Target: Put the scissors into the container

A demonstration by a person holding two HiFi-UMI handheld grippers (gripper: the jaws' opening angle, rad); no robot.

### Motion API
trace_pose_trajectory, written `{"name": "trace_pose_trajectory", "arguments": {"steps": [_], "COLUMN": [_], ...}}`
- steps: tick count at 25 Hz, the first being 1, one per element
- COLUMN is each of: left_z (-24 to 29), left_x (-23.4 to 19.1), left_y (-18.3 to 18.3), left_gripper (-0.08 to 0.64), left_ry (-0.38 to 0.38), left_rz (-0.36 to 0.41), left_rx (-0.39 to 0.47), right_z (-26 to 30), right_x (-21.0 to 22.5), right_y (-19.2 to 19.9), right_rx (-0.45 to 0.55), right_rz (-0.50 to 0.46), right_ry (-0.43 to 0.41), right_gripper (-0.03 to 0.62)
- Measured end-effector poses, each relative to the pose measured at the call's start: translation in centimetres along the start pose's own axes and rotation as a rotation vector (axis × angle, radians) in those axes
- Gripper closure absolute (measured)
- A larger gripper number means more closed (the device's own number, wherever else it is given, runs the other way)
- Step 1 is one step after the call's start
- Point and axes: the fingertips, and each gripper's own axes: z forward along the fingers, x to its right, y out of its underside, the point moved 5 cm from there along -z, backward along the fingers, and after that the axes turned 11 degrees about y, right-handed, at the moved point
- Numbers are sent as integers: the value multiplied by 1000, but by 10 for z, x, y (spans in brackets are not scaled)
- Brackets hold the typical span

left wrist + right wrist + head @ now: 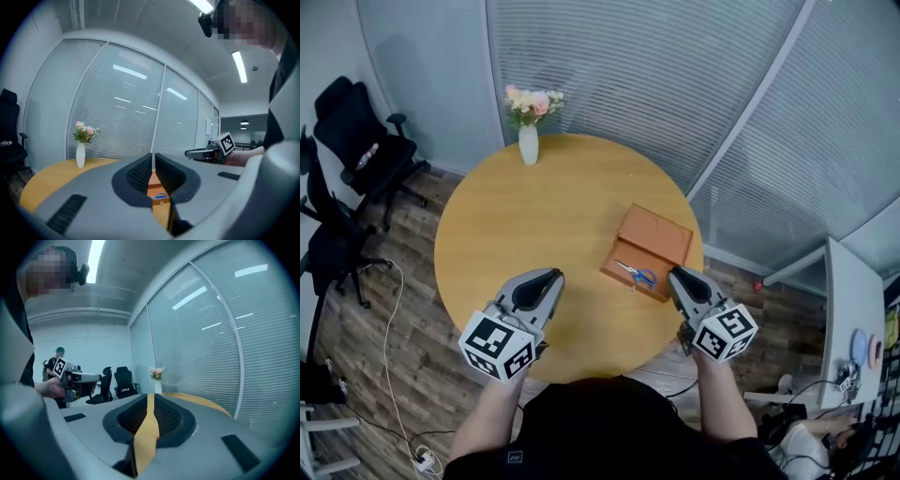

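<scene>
Scissors lie flat in the open brown container on the table, apparently wholly inside its rim. Judged light and rigid, with slick blades; the blue handle loops offer the better hold. Left gripper and right gripper: jaws pressed together, empty, over the table's near edge.

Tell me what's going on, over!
Left gripper and right gripper empty, fingers shut. Scissors already lying in open container. Nothing in the way.

Smooth wooden table and container
</scene>
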Motion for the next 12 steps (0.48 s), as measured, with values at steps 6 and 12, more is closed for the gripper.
{"name": "trace_pose_trajectory", "arguments": {"steps": [6,12], "left_z": [15,29], "left_x": [9,11], "left_y": [-13,-32], "left_gripper": [529,529], "left_ry": [-12,-50], "left_rz": [30,57], "left_rx": [7,28], "right_z": [-35,-64], "right_x": [5,20], "right_y": [-48,-90], "right_rx": [167,308], "right_rz": [-18,-83], "right_ry": [-34,-12], "right_gripper": [538,555]}}
